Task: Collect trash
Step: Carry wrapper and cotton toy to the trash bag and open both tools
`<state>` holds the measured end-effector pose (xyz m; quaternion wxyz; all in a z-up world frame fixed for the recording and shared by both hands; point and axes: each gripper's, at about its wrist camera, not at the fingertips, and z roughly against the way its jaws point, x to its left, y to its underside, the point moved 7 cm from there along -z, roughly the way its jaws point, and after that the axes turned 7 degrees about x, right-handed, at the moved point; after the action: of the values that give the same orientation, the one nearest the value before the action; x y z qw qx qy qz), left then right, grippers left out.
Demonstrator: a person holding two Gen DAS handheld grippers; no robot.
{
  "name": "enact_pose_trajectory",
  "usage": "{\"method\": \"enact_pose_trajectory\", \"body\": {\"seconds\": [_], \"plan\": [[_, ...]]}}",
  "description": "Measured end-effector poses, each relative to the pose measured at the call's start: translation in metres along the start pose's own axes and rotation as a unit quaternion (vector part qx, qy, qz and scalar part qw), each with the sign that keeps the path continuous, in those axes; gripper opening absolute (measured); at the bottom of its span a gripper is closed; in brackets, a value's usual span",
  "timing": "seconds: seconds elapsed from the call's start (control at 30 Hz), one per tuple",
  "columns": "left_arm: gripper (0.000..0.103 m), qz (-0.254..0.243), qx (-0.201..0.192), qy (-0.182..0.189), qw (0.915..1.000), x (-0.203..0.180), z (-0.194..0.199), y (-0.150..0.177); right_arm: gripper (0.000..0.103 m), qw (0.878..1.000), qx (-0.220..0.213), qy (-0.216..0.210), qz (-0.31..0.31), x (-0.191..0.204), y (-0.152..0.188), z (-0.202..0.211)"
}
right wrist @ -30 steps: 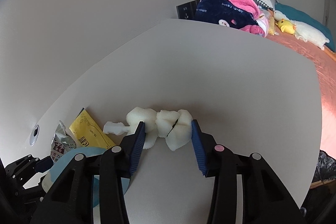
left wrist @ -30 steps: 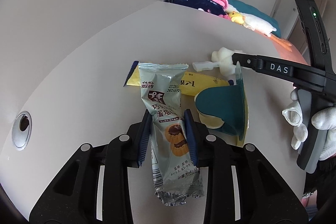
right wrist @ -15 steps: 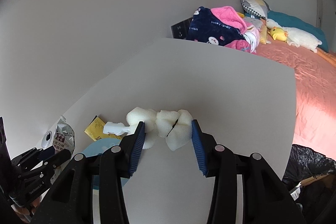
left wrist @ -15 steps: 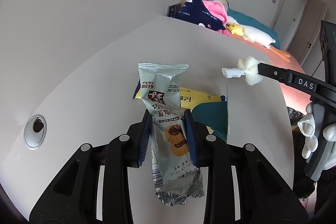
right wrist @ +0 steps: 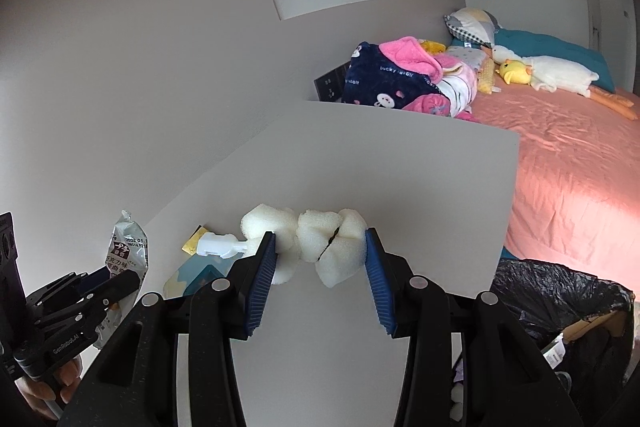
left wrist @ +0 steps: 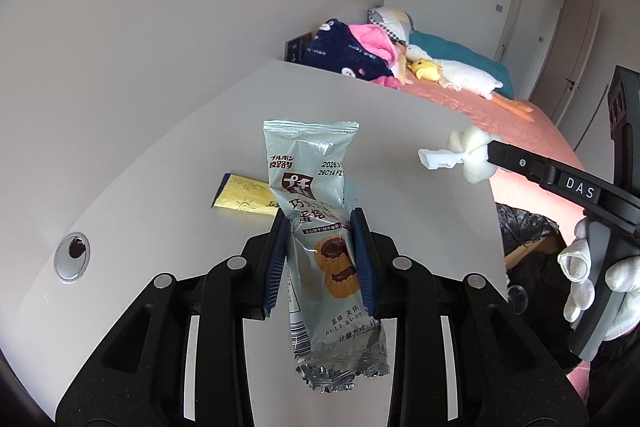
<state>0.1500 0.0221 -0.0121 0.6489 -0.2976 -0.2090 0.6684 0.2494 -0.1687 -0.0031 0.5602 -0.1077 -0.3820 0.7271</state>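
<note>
My left gripper (left wrist: 320,223) is shut on a grey-green snack wrapper (left wrist: 310,179) and holds it upright in the air above the white table (left wrist: 160,187). In the right wrist view that wrapper (right wrist: 128,251) and the left gripper (right wrist: 116,283) show at the lower left. My right gripper (right wrist: 320,237) is shut on a lump of white foam (right wrist: 332,251) with a white plastic piece (right wrist: 218,245) sticking out to the left. It holds the foam above the table. Seen from the left wrist, the foam (left wrist: 474,157) hangs near the table's right edge.
A yellow packet (left wrist: 244,197) and a teal lid (right wrist: 196,277) lie on the table. A bin lined with a black bag (right wrist: 560,291) stands past the table's right edge. A cable hole (left wrist: 72,257) sits at the left. Beyond is a bed (right wrist: 580,155) with blankets and plush toys.
Both grippers have risen off the table with their loads. The foam has travelled right toward the table edge. The yellow packet and teal lid stayed on the table.
</note>
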Motion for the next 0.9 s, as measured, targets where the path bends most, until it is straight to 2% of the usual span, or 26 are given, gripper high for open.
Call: {"method": "enact_pose_trajectory", "body": {"seconds": [0.3, 0.9], "plan": [[0.031, -0.024, -0.009, 0.022, 0.9994, -0.049, 0.013, 0.001, 0.046, 1.0, -0.024, 0.003, -0.009, -0.02, 0.013, 0.042], [0.031, -0.078, -0.005, 0.072, 0.9943, -0.145, 0.014, 0.01, 0.047, 0.996, -0.064, 0.033, -0.05, -0.08, 0.045, 0.113]]}}
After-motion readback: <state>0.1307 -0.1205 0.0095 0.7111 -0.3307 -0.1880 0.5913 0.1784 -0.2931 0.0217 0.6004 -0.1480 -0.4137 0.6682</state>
